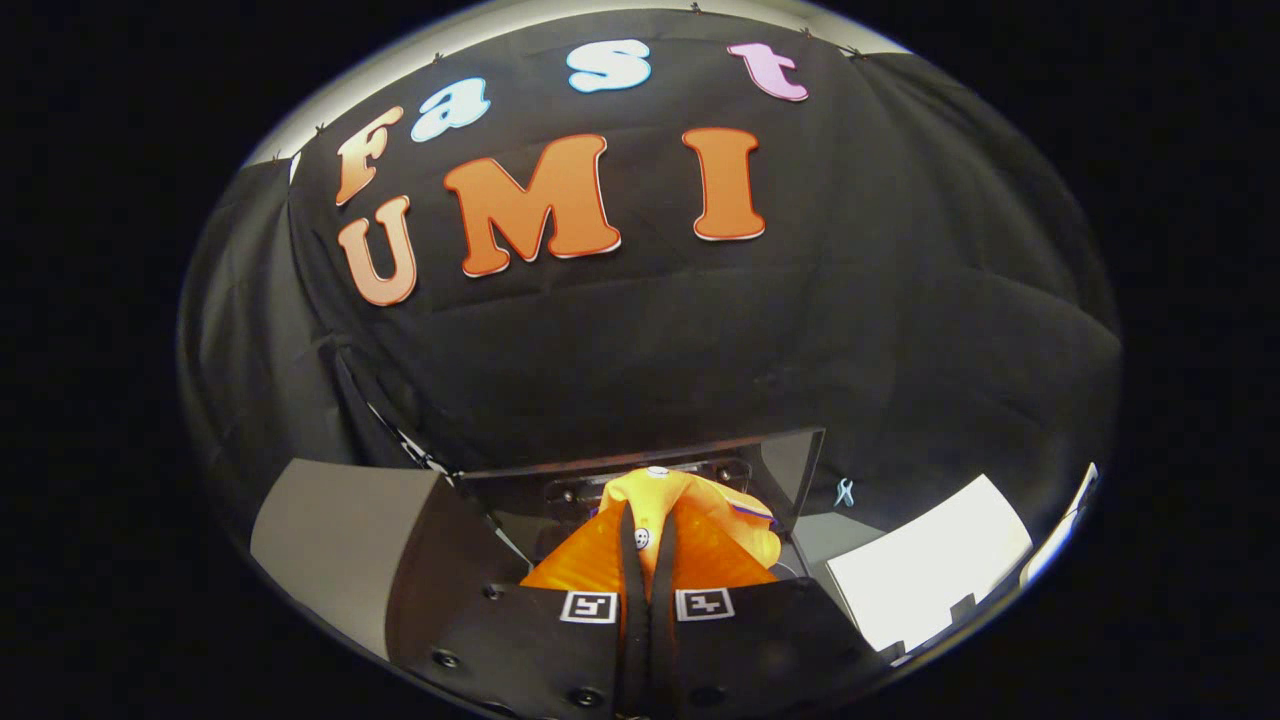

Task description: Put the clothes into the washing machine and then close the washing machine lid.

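The gripper (647, 545) pinches the orange garment (700, 530), both fingers pressed on its fold. The raised lid (790, 465) stands just behind the garment. I'd lower the garment fully into the drum before letting go.

- No words, numbers or brand names could be read on any object around the gripper (647, 560).
- A square black-and-white coded marker (588, 606) sat on the gripper's left finger base. It was a block pattern, not letters.
- A second coded marker (704, 604) of the same kind sat on the right finger base, just across the narrow gap from the first.
- A small round white badge (641, 538) lay on the orange garment (720, 540), right at the fingers. Its dark marks were too small to make out.
- The fingers stood almost together, pinching a fold of that garment between them.
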